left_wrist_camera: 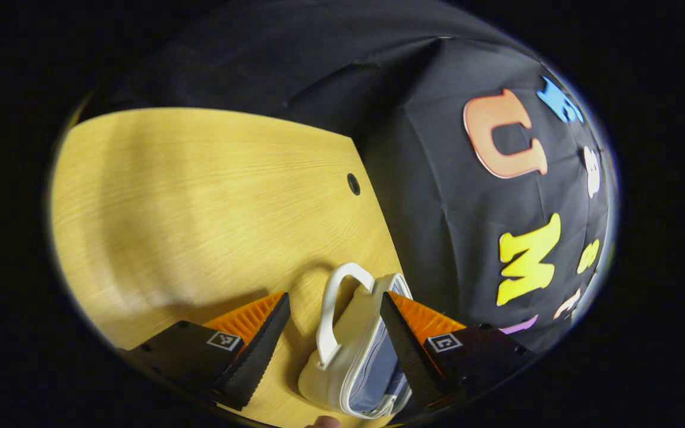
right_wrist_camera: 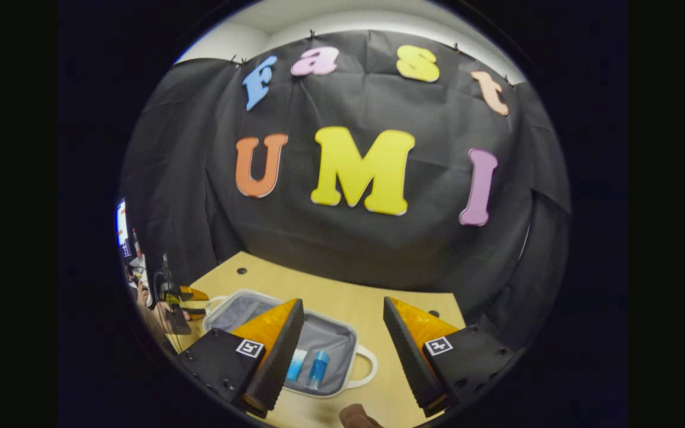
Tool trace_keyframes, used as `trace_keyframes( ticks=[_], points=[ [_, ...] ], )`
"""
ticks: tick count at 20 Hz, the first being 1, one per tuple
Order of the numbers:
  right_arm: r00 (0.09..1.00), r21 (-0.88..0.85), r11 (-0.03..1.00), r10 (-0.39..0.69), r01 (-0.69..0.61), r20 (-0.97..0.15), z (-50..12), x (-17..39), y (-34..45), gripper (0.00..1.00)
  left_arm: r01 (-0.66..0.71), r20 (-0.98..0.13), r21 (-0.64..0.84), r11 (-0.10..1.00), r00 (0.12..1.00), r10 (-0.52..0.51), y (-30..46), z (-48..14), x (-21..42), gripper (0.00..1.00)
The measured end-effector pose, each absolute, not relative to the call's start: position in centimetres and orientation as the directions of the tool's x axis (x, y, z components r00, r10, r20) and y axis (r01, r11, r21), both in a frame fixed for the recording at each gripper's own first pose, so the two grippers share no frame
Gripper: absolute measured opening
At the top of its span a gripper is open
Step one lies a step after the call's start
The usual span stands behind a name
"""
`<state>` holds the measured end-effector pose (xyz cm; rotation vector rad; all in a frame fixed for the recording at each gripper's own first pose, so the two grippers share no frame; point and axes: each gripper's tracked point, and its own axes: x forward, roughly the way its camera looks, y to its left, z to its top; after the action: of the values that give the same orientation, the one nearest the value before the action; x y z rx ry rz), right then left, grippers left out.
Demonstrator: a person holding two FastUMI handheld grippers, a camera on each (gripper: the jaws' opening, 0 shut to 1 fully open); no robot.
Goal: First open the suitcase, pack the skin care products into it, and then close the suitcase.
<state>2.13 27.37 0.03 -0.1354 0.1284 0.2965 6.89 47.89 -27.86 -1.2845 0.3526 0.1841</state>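
Left gripper (left_wrist_camera: 333, 324): your 2 fingers stand wide apart and press on nothing; the suitcase's raised edge and handle sit in the gap between them.
Left fingers: ribbed, wedge-shaped pads, each block carrying a small square marker (left_wrist_camera: 224, 340); no readable writing.
Suitcase (left_wrist_camera: 354, 351): in the left gripper view you see it edge-on, a cream shell with rounded corners, a pale loop handle (left_wrist_camera: 333, 309) and a grey-blue lining strip along the rim. It lies near the table's edge next to the black cloth wall.
Right gripper (right_wrist_camera: 342, 333): your fingers are spread wide and hold nothing, hovering above the table just beside the open case.
Suitcase, from the right gripper view: it lies open and flat on the table, grey lining up, white rim all round, 1 handle toward you.
Skin care products (right_wrist_camera: 310, 365): 2 small blue items lie side by side inside the open half, partly hidden behind your finger; too small to read any label.
Table (left_wrist_camera: 200, 202): light wood grain, smooth, with a small dark round hole (left_wrist_camera: 353, 183) near its edge; a broad bare stretch lies beyond the left gripper.
Far left of the right gripper view: a hand (right_wrist_camera: 161, 315) holds the other gripper at the case's far end.
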Motion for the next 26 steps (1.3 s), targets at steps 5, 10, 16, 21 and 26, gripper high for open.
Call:
trace_keyframes(
  ticks=[5,10,16,21,26],
  points=[
    [0.978,-0.143,0.967,0.207,-0.209,-0.032,3.2,-0.8,22.6,0.79,-0.303,-0.318,-0.943,0.140,0.942,-0.105,47.4,-28.6,7.9,0.99],
    [0.982,-0.153,0.971,0.179,-0.185,-0.052,2.5,-1.3,20.2,0.80,-0.311,-0.324,-0.943,0.116,0.938,-0.126,46.5,-29.2,8.5,0.43],
    [0.980,-0.132,0.971,0.194,-0.198,-0.040,3.3,-0.8,18.2,0.80,-0.387,-0.414,-0.888,0.247,0.908,-0.064,46.2,-28.2,8.0,0.13],
    [0.977,-0.125,0.969,0.213,-0.212,-0.010,4.4,0.2,16.6,0.78,-0.353,-0.371,-0.839,0.413,0.928,0.040,45.7,-21.5,8.3,0.08],
    [0.965,-0.125,0.958,0.261,-0.258,0.008,5.1,0.5,15.4,0.79,-0.261,-0.275,-0.800,0.540,0.960,0.057,43.1,-14.1,8.0,0.05]
  ],
)
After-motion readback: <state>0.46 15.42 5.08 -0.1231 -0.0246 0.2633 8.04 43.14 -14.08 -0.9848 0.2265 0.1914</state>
